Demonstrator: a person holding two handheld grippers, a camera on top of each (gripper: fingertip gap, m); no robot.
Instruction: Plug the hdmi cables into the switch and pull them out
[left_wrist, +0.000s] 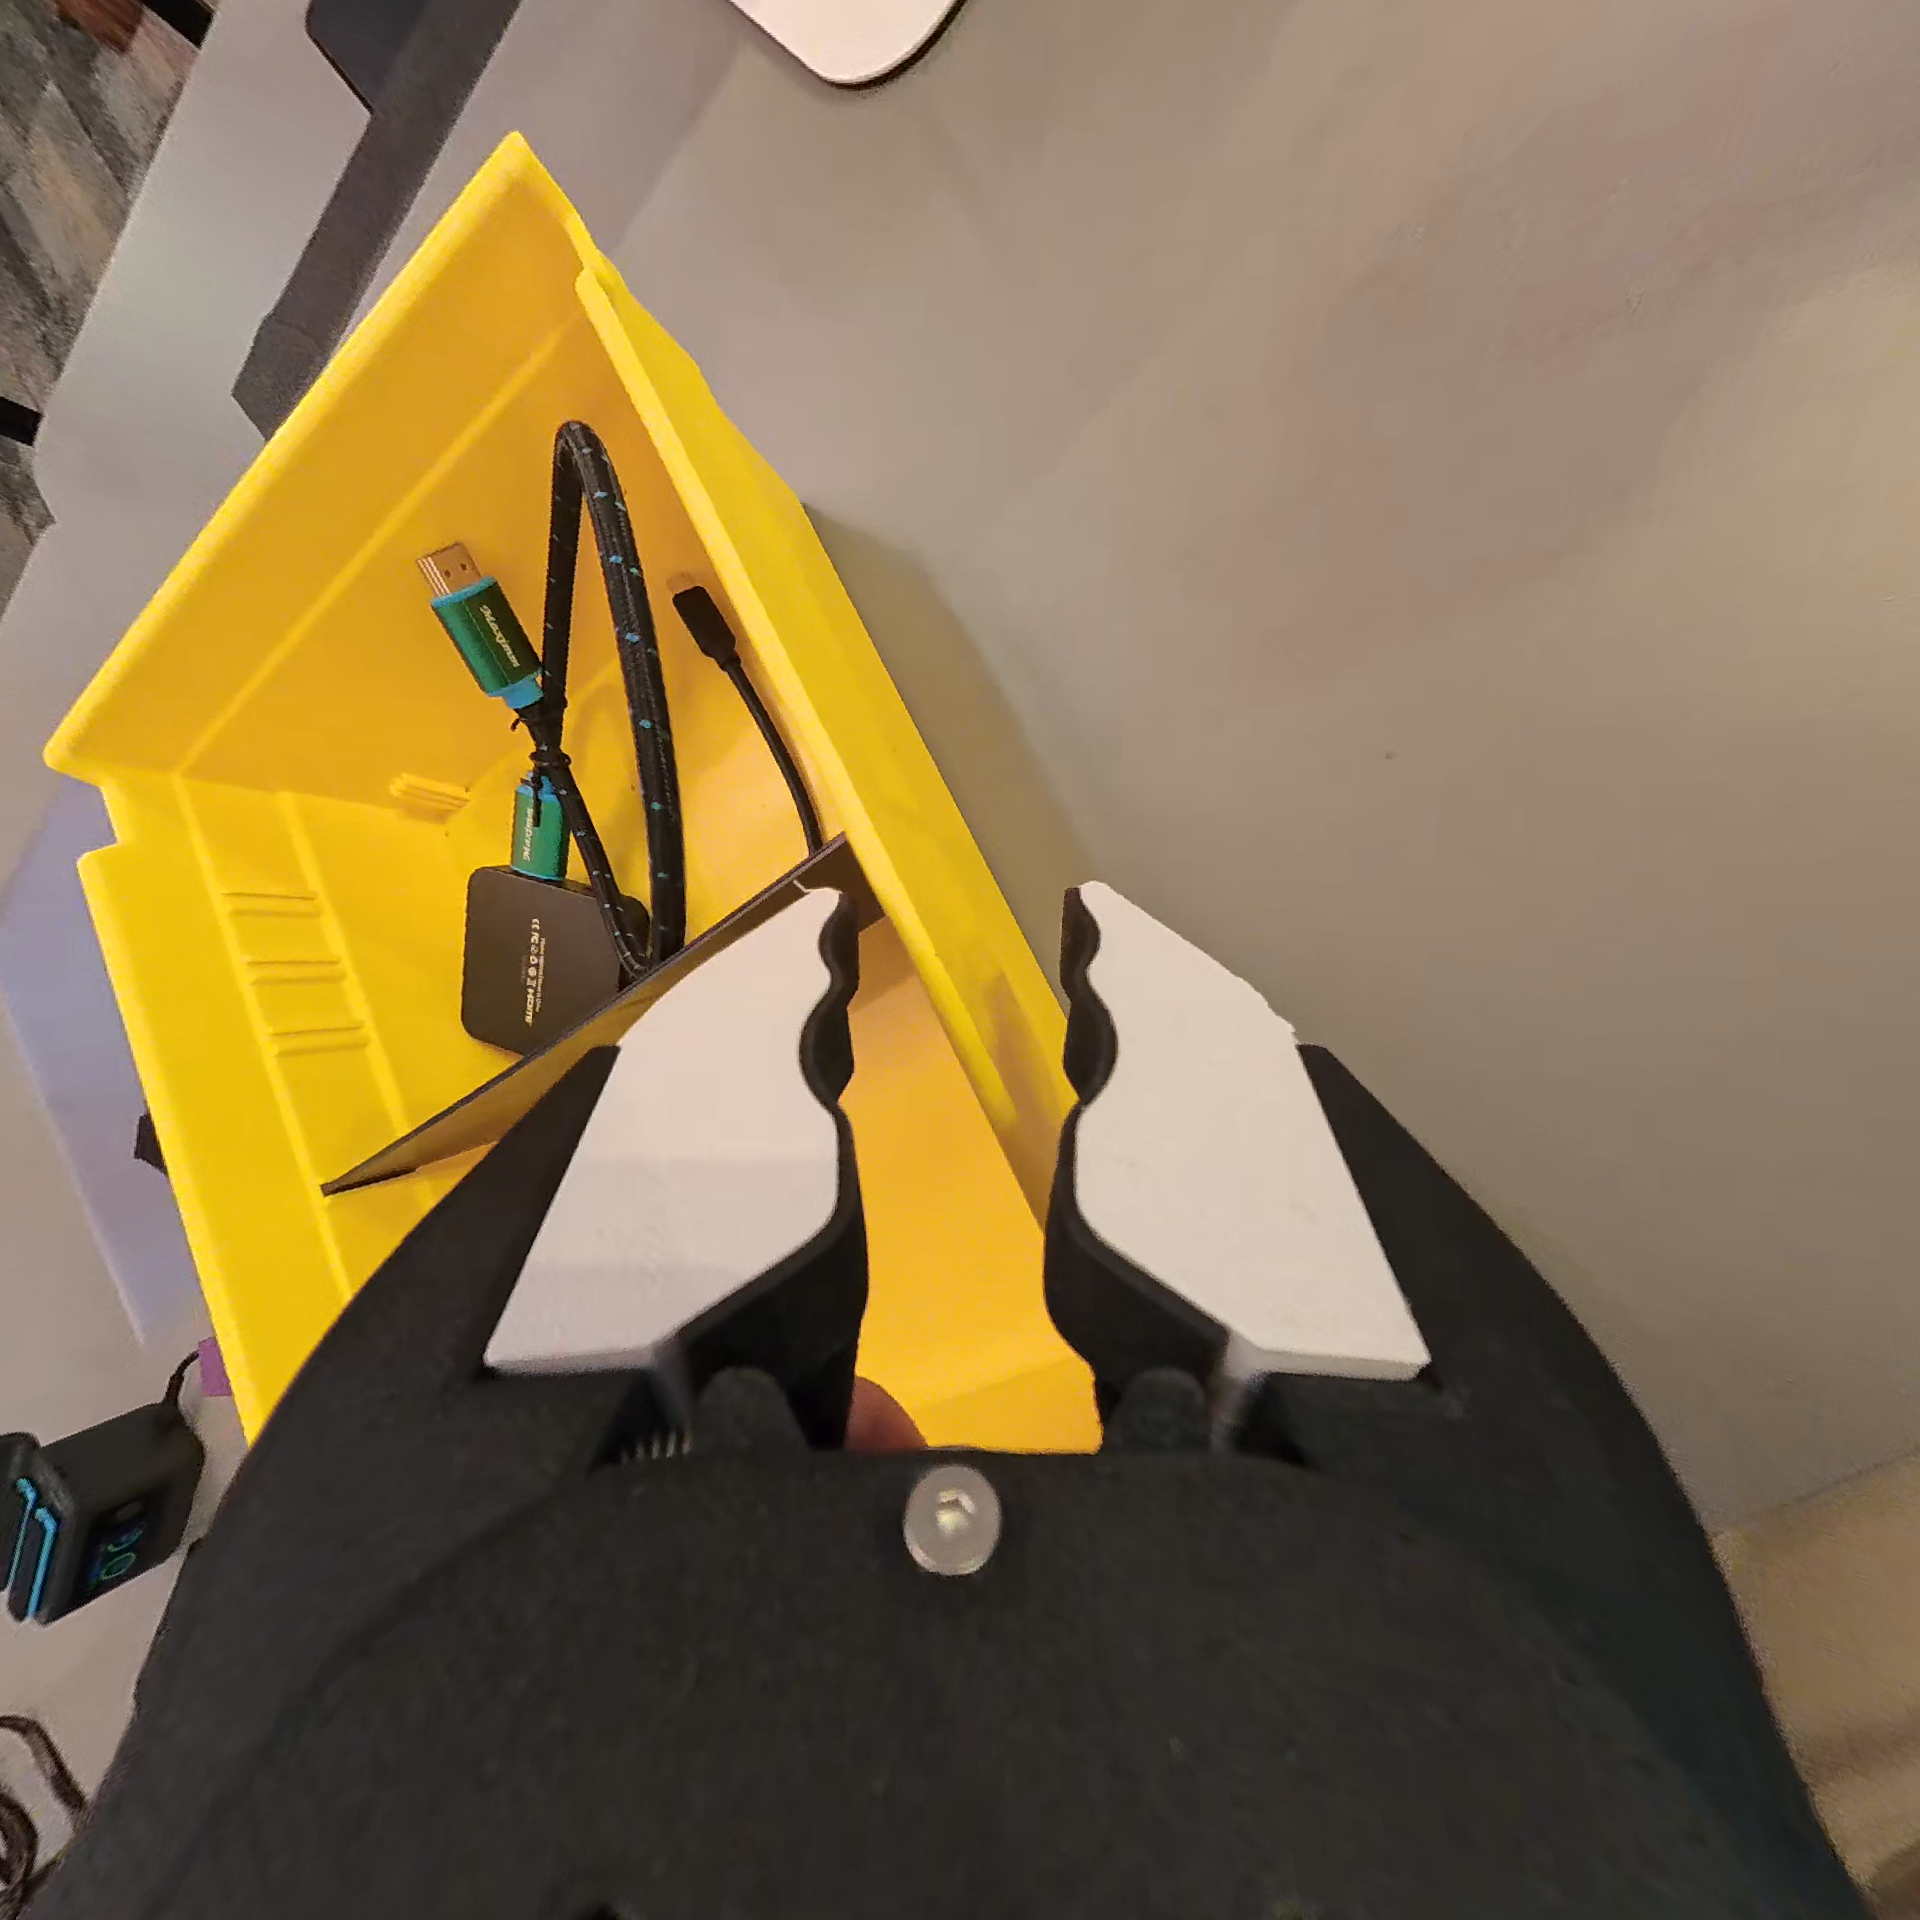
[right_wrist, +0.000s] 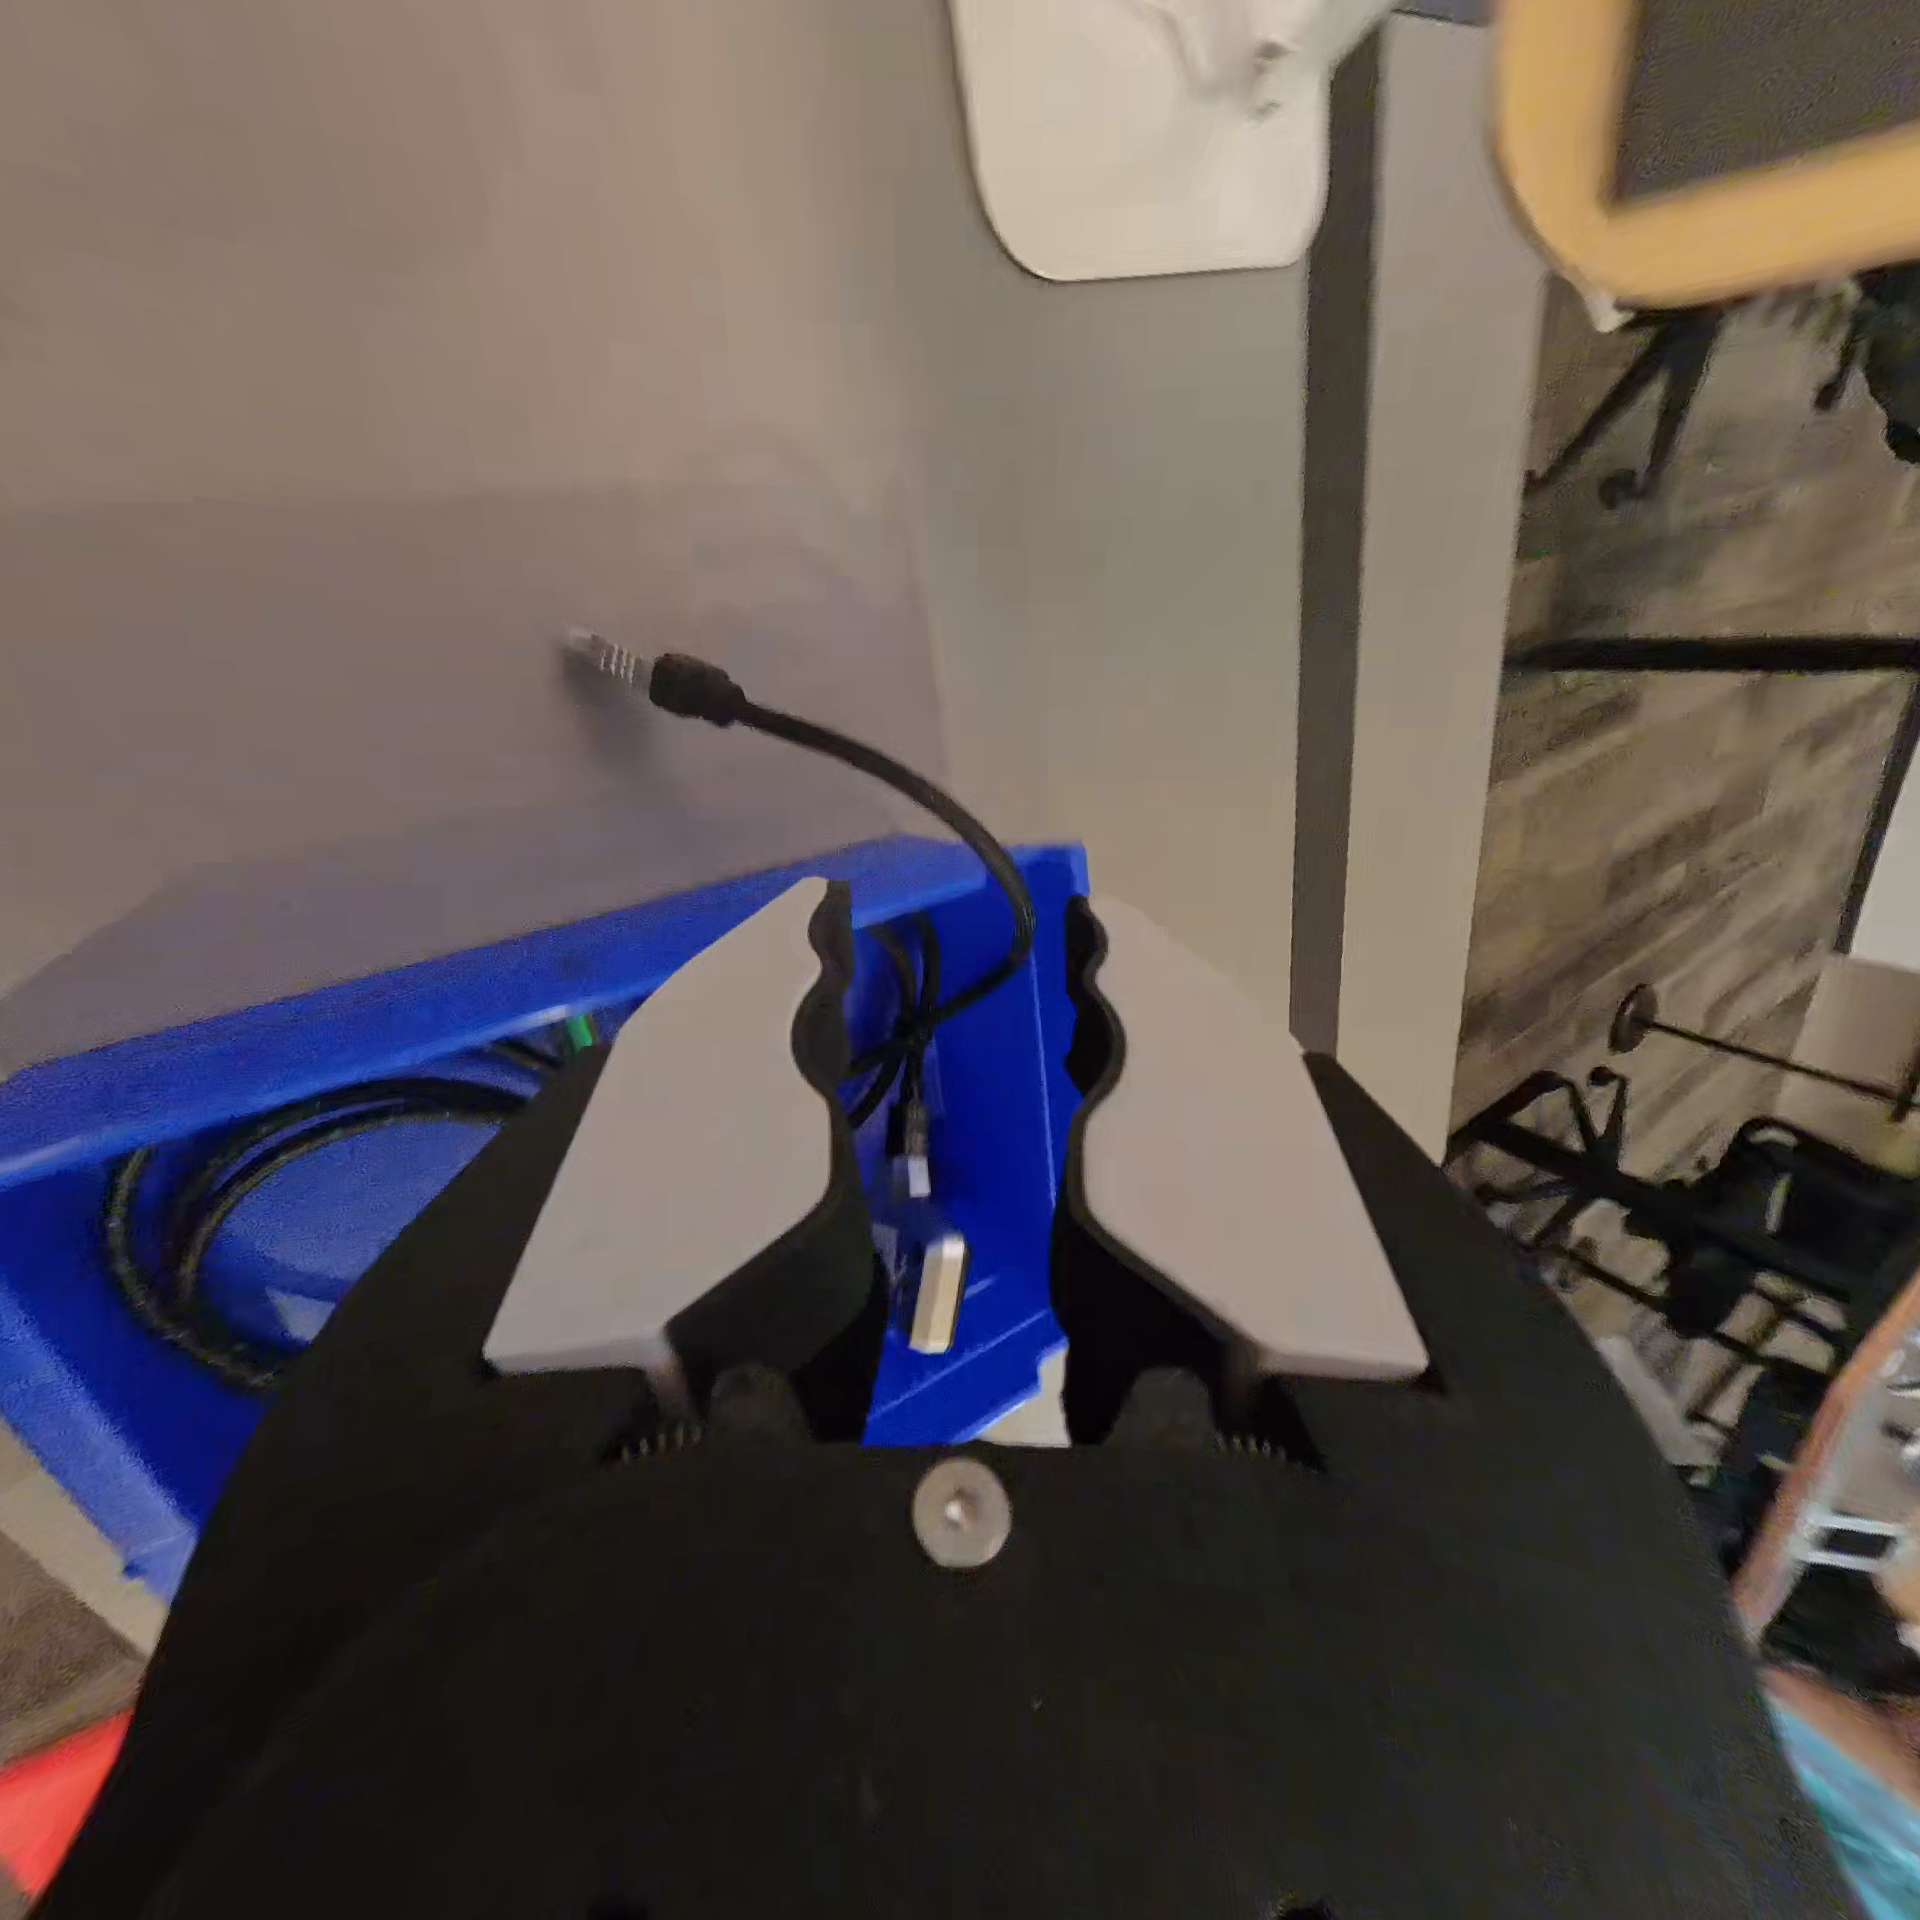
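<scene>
A yellow bin (left_wrist: 312, 582) lies on the grey table in the left wrist view. Inside it sits a black HDMI switch (left_wrist: 530, 966). A black-and-blue braided HDMI cable (left_wrist: 623, 644) loops above it. One green plug (left_wrist: 540, 831) sits in the switch; the other green plug (left_wrist: 480, 629) lies free. A thin black cable (left_wrist: 758, 717) runs along the bin's right wall. My left gripper (left_wrist: 951, 904) is open and empty over that wall. My right gripper (right_wrist: 951, 914) is open and empty over a blue bin (right_wrist: 312, 1029).
The blue bin holds a coiled dark cable (right_wrist: 177, 1195), a silver plug (right_wrist: 940, 1288) and a black cable (right_wrist: 883, 769) that arches out over the table. A black divider (left_wrist: 520, 1081) crosses the yellow bin. A white object (right_wrist: 1132, 135) lies farther back. The table's edge, a chair (right_wrist: 1704, 156) and floor are at right. The tips of one gripper are about 50 centimeters away from the tips of the other.
</scene>
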